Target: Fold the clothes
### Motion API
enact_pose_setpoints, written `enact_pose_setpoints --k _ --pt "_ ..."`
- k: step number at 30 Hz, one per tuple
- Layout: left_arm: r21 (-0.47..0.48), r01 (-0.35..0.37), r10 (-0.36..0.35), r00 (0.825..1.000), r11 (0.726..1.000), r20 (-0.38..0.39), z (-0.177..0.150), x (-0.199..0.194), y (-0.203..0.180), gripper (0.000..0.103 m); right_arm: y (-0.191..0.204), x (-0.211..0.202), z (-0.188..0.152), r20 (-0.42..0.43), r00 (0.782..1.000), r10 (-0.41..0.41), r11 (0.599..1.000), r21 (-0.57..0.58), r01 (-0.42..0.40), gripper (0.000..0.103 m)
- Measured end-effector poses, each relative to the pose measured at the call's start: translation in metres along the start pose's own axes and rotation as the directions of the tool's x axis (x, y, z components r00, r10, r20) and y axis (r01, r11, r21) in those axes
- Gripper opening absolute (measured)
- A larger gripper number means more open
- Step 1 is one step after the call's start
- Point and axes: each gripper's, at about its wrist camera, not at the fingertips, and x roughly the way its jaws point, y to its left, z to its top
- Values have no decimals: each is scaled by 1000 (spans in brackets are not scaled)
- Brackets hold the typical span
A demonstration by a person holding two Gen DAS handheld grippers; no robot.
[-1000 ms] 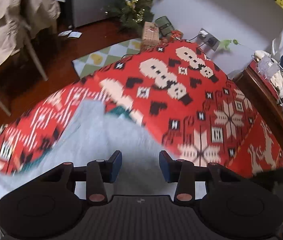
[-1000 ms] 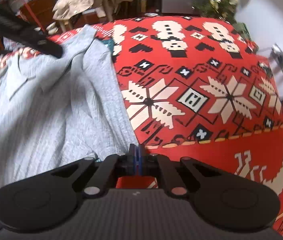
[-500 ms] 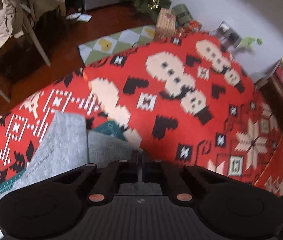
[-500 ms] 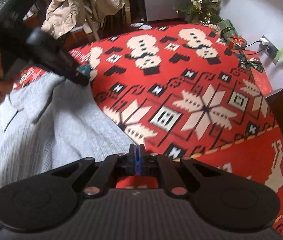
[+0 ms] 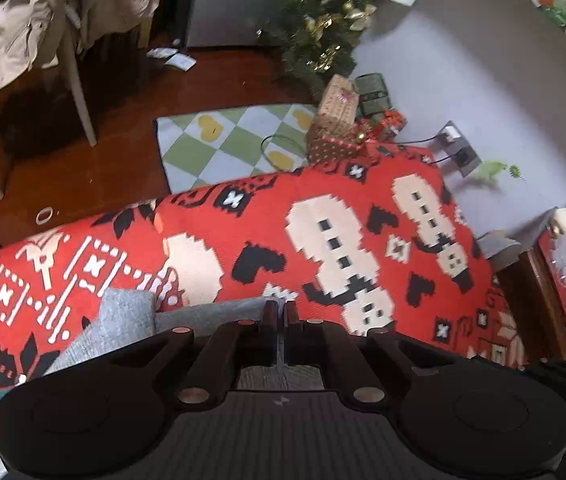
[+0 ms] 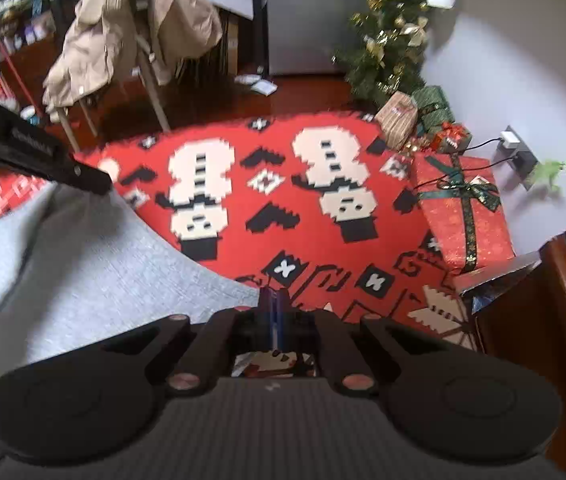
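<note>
A grey knit garment (image 6: 63, 280) lies on a red cloth with white snowmen (image 6: 243, 208). My right gripper (image 6: 274, 298) is shut, with the garment's near right corner running into its fingertips. My left gripper (image 6: 101, 184) comes in from the upper left and pinches the garment's far edge. In the left wrist view, the left gripper (image 5: 281, 310) is shut on a fold of the grey garment (image 5: 123, 316), which bunches up to its left over the red cloth (image 5: 275, 216). The rest of the garment is hidden under the gripper bodies.
A red gift box with a green ribbon (image 6: 463, 216) sits at the cloth's right edge, next to a dark wooden cabinet (image 6: 543, 320). Beyond the far edge are a Christmas tree (image 6: 391, 48), small gifts, a checked mat (image 5: 235, 140) and a chair draped with a beige coat (image 6: 131, 36).
My left gripper went from open to shut on the garment's edge. Both grippers have moved towards the cloth's far side, drawing the grey fabric along with them.
</note>
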Motion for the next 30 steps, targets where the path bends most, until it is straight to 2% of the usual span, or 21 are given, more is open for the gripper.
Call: enact_pose_setpoints --k 3,4,5,7,10,13,16,19,24,30 --pt "-18 22 -22 1000 1000 -21 -4 3 5 13 2 8 -5 -20 1000 7 1000 -4 -8 3" --pt "-22 37 -37 999 999 -14 -5 0 6 21 2 8 -6 -20 1000 14 1000 5 -14 5" --pt "-25 57 -57 998 998 1 -6 -7 6 24 2 7 -8 -18 1000 17 1000 16 -16 13" --pt "-32 95 -94 995 995 30 -10 -21 8 39 -2 -1 -11 -4 1000 11 999 45 -11 22" --pt "-53 132 -129 990 990 61 -20 -46 10 42 -7 -14 -16 8 1000 -6 997 83 5 27" --pt "-62 128 -122 988 990 97 -42 -78 12 42 -6 -33 -24 7 1000 -13 994 104 12 31" --pt "-84 102 -92 989 991 112 -74 -106 21 42 5 -56 -31 6 1000 -1 995 102 0 33" --pt "-149 81 -66 993 986 101 -110 -127 35 42 27 -74 -38 3 1000 15 998 60 -15 38" --pt "-177 -33 51 994 984 100 -165 -159 59 42 74 -93 -38 5 998 63 998 -15 -63 39" --pt "-269 -166 202 973 949 111 -216 -203 114 42 151 -103 -25 5 986 166 975 -150 -163 39"
